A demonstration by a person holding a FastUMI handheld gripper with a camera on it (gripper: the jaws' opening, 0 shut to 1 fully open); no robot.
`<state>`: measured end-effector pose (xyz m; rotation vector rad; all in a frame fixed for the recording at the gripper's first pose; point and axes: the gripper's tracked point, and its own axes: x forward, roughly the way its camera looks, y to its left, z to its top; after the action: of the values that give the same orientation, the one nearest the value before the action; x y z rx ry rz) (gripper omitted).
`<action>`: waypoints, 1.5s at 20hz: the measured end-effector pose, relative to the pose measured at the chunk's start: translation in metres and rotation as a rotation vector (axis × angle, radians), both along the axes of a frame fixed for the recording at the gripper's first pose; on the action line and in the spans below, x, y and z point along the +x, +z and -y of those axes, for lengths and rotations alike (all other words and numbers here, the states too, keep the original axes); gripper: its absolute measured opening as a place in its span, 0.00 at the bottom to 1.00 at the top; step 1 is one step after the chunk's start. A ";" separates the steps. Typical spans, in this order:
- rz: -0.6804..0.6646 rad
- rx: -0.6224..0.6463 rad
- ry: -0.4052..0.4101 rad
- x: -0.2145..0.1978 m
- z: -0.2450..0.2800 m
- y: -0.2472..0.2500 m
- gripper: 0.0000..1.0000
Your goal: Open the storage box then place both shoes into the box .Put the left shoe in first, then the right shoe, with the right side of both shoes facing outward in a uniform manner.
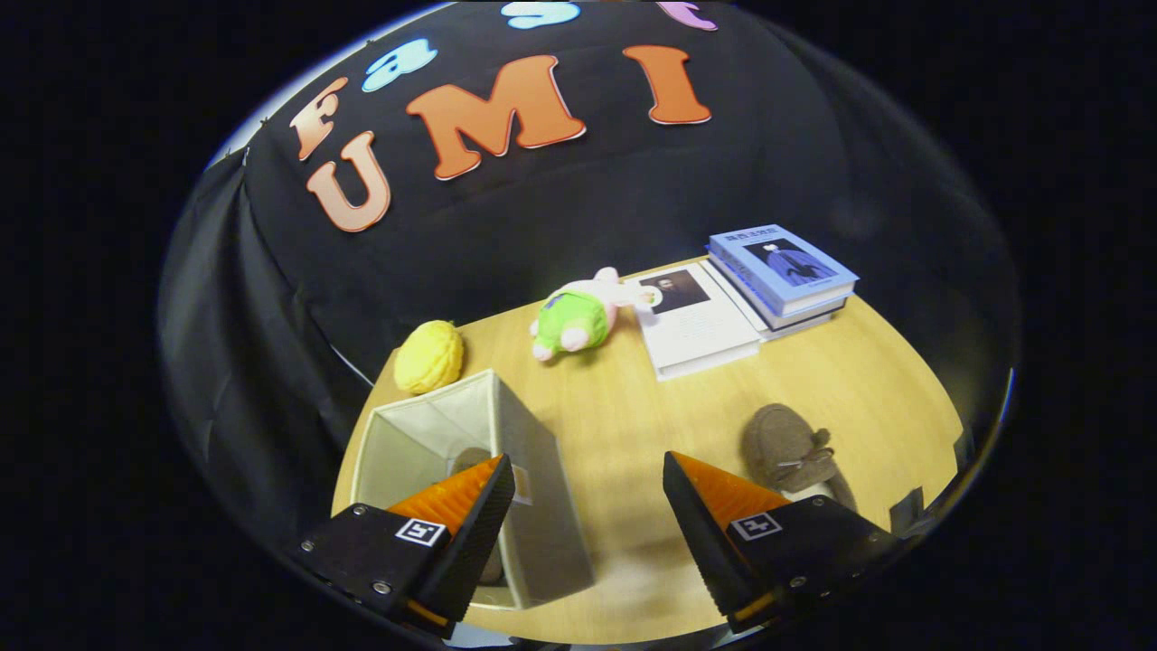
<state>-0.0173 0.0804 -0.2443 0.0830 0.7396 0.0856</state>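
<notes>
My gripper point(587, 475) hangs open above the wooden table point(633, 425), with nothing between its fingers. An open beige storage box point(425, 434) stands under and just ahead of the left finger. Inside it a brown shoe point(468, 459) shows partly, mostly hidden by that finger. A second brown slipper-like shoe with a small bow point(791, 449) lies on the table just beyond the right finger, its heel end hidden behind the finger.
A yellow plush ball point(428, 356) sits behind the box. A green and pink plush toy point(576, 316) lies mid-table. An open book point(696, 318) and a stack of blue books point(782, 271) sit at the far right. Black cloth walls close the back.
</notes>
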 end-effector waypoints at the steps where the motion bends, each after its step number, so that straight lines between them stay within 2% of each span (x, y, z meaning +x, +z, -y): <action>1: 0.000 -0.028 -0.018 -0.002 0.018 -0.002 0.98; 7: 0.003 -0.119 -0.128 -0.007 0.123 -0.012 0.99; 12: -0.034 -0.147 -0.180 -0.023 0.180 -0.036 0.98; 16: -0.077 -0.120 -0.211 -0.033 0.203 -0.064 0.99; 22: -0.133 -0.086 -0.201 -0.028 0.206 -0.109 0.96; 24: -0.147 -0.070 -0.202 -0.022 0.203 -0.119 0.87; 25: -0.151 -0.069 -0.201 -0.018 0.201 -0.124 0.77; 26: -0.163 -0.070 -0.198 -0.016 0.200 -0.129 0.73; 27: -0.177 -0.074 -0.199 -0.016 0.199 -0.134 0.60; 28: -0.183 -0.064 -0.196 -0.017 0.198 -0.136 0.54; 29: -0.183 -0.074 -0.205 -0.016 0.199 -0.136 0.40; 30: -0.180 -0.088 -0.213 -0.015 0.204 -0.136 0.32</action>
<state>-0.0321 -0.1239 -0.3808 0.0855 0.9093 -0.1596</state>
